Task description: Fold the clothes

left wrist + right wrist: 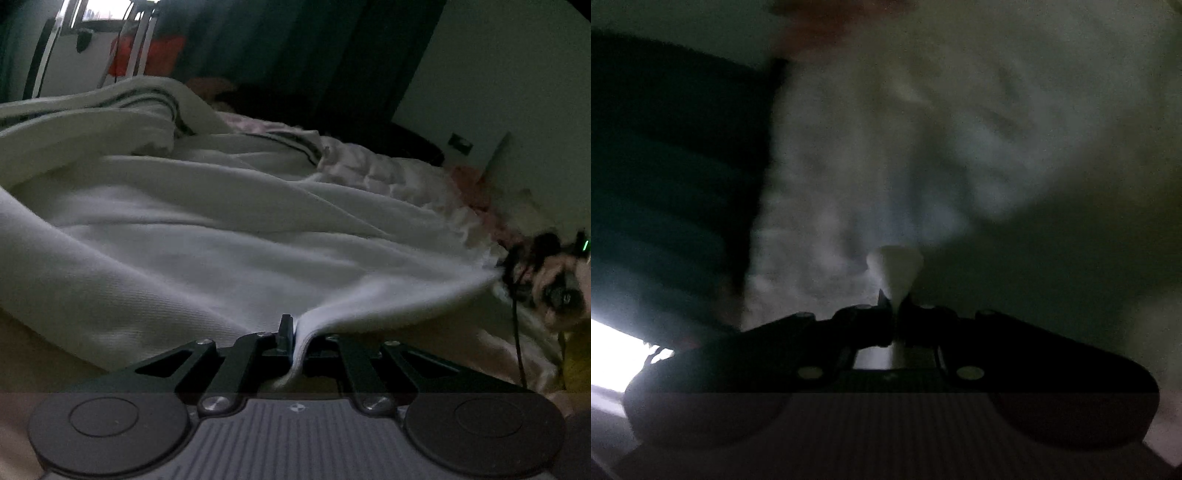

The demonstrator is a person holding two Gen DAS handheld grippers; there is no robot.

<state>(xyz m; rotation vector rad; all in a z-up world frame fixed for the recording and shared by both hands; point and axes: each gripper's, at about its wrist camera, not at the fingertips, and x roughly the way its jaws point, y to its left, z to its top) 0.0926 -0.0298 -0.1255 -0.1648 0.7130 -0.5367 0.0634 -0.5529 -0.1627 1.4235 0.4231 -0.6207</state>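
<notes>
cloth is pinched tight in the left claw (293, 332): a fold of the white garment (221, 240) runs between its closed fingers. left view alone shows the garment spread in soft ridges across the bed (388, 173), dark stripes at its far end, and the right claw (517, 273) blurred at the bed's right side, gripping another edge. right view, dim and smeared, shows only that claw (895, 295) nipped on a small white tuft (895, 266). no writing can be read.
</notes>
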